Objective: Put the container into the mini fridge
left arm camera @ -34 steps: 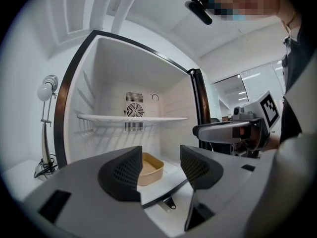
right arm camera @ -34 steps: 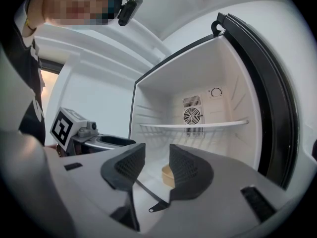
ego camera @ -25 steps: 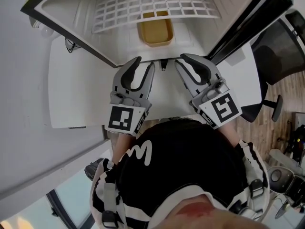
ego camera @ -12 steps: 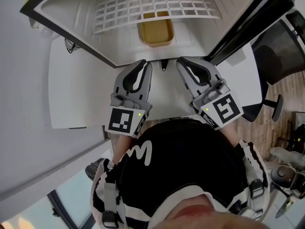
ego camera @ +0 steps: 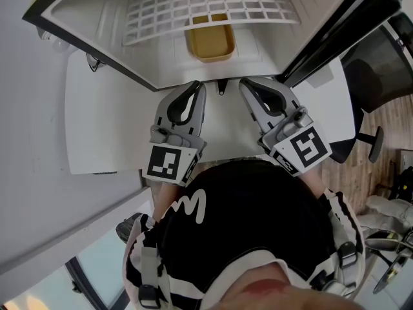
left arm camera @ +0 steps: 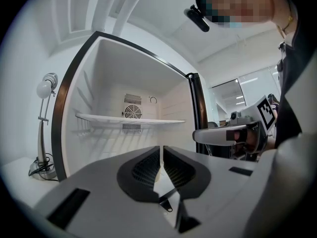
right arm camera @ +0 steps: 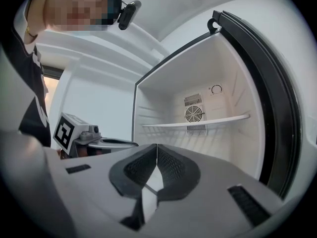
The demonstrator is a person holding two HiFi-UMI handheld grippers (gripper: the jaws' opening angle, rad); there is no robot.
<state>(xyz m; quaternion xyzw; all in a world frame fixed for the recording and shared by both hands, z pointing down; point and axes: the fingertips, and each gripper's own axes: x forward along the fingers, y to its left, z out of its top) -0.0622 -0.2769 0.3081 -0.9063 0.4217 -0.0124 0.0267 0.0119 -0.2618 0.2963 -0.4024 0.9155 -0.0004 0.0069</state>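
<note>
Head view, placement step judged complete. The tan container (ego camera: 210, 44) lies on the floor of the open mini fridge (ego camera: 150, 62), beneath the white wire shelf (ego camera: 213, 8), at twelve o'clock from both tools and well apart from them. The left gripper (ego camera: 196, 88) and the right gripper (ego camera: 248, 84) hover side by side just outside the cabinet mouth, above the white table (ego camera: 103, 124). The jaws of each have just been closing and now meet, with nothing between them. Neither gripper view shows the container, which the gripper bodies hide, but both show the shelf and a round fan grille (left arm camera: 132, 112) on the rear wall. The remaining work appears to be withdrawal toward six o'clock and, if wanted, closing the fridge. That calls for a straight, level retreat that keeps the tips off the shelf edge and the container. Legible marks are few: each marker cube (ego camera: 164, 161) carries black-and-white square codes, and no brand name, label or lettering can be read on the fridge or the container.
</note>
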